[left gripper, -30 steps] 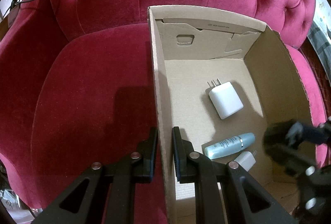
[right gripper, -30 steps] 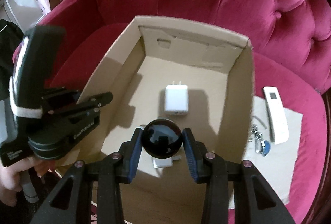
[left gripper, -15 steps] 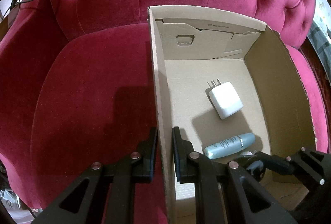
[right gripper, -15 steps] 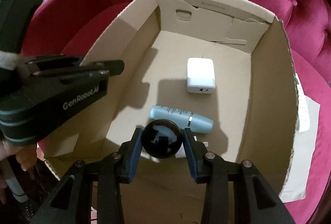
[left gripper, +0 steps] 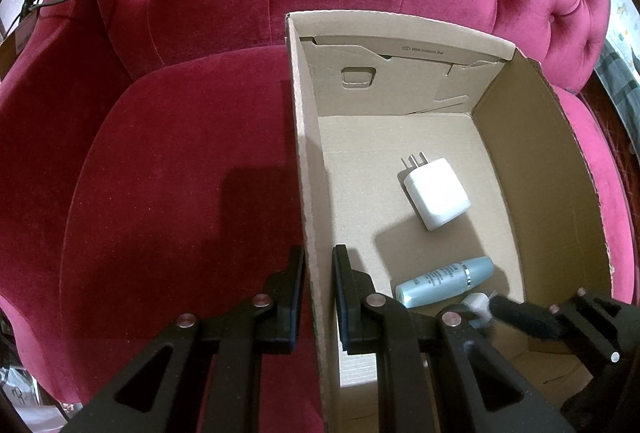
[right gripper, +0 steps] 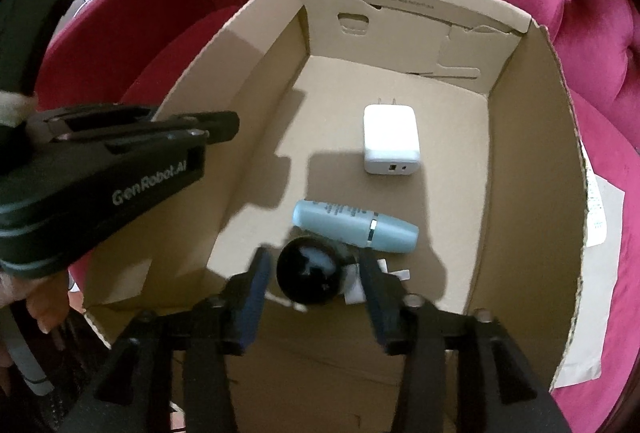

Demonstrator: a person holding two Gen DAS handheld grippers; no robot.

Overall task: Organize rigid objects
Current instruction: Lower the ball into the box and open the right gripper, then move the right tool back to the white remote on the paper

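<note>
Right wrist view: right tool (right gripper: 312,275), low centre, has just been opening around black ball (right gripper: 310,275) inside cardboard box (right gripper: 532,169); left tool (left gripper: 318,293) clamps box wall; best lift straight up, avoiding blue tube (right gripper: 356,221).

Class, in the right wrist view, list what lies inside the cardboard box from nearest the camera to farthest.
black ball between the right gripper fingers → pale blue bottle → white charger → box far wall
</note>
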